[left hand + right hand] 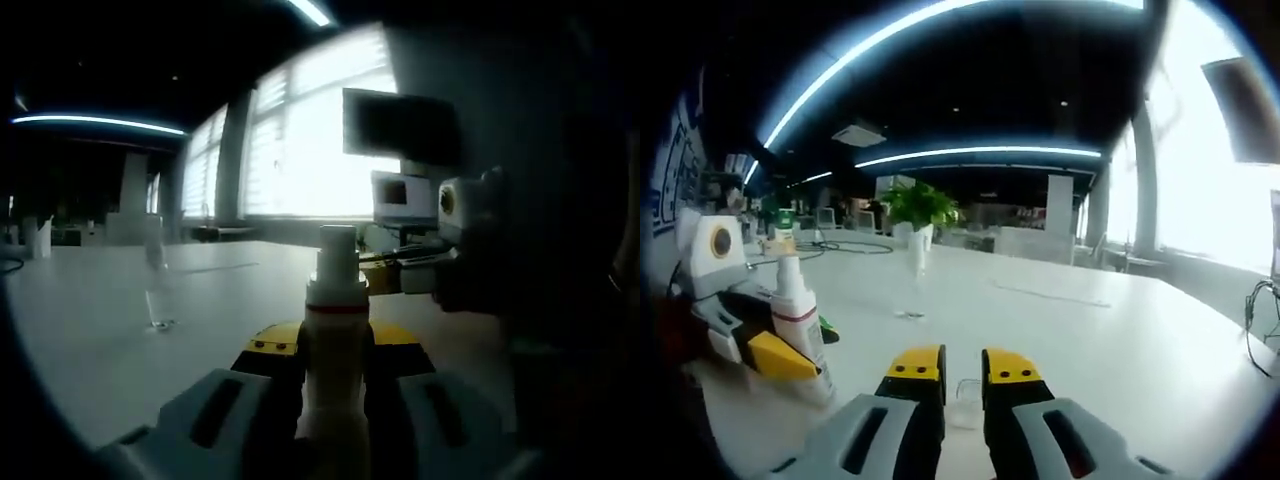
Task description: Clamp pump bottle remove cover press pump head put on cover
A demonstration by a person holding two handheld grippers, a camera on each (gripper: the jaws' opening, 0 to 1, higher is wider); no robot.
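On table: one pump bottle clamped in left gripper; one clear cover.

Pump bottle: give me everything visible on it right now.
The pump bottle is white, plastic-looking, with a red band below the neck and its pump head bare, no cover on. It stands upright on the white table, clamped between the left hand-held gripper jaws. The right gripper view shows it from the side, same grip.
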